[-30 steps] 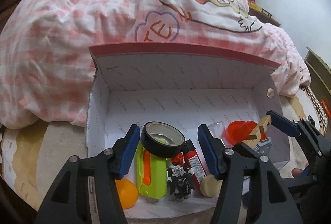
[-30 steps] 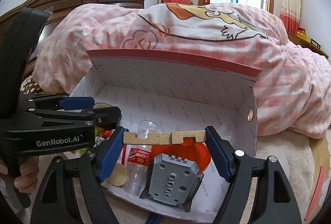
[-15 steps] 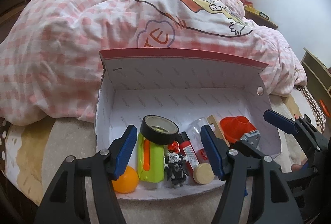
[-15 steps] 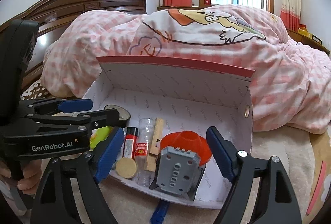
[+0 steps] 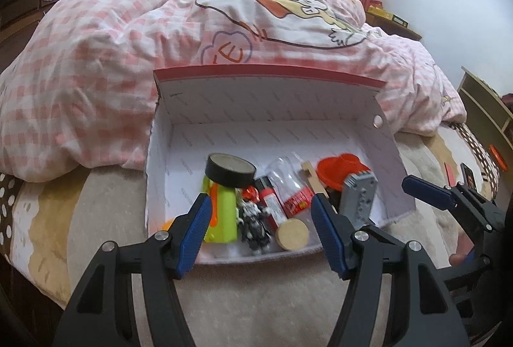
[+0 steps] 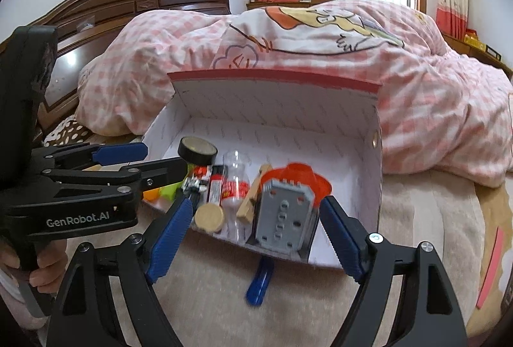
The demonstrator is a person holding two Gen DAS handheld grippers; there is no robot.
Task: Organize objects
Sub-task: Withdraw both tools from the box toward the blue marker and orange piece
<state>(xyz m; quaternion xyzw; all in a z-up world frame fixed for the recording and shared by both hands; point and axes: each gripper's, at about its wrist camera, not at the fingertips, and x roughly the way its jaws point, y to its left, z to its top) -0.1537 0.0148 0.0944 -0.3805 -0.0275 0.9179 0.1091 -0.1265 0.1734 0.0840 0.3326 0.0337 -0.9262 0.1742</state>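
Both claws hang in front of the white box (image 5: pixel 389 154) on the bed (image 6: pixel 416 218), and both are spread wide with nothing between the fingers: the left claw (image 5: pixel 259 233) and the right claw (image 6: pixel 256 243) carry no load.

The box sits with its red-edged lid propped up against the pink checked quilt (image 5: pixel 96 65). Inside, along the near wall, a row of odds and ends: a green block (image 5: pixel 222 215) with a roll of black tape (image 5: pixel 230 170) resting on top of it, a small black-and-white figure (image 5: pixel 255 218), a red tube (image 5: pixel 272 206), a clear bottle (image 5: pixel 288 183), a wooden disc (image 5: pixel 292 234), a wooden stick (image 5: pixel 312 177), an orange cup (image 5: pixel 340 170) and a grey brick (image 6: pixel 283 217) leaning at the front.

Judging by that, this looks like the gap between drop-offs: most things are in. Outside the box, a blue clip (image 6: pixel 261 279) lies on the bed just in front of the near wall, and an orange ball (image 6: pixel 152 194) shows at the left corner, though I cannot tell whether it is inside.

The next move probably calls for the right claw to dip down to the clip, fingers either side of it, and avoid catching the box's low front edge on the lift.
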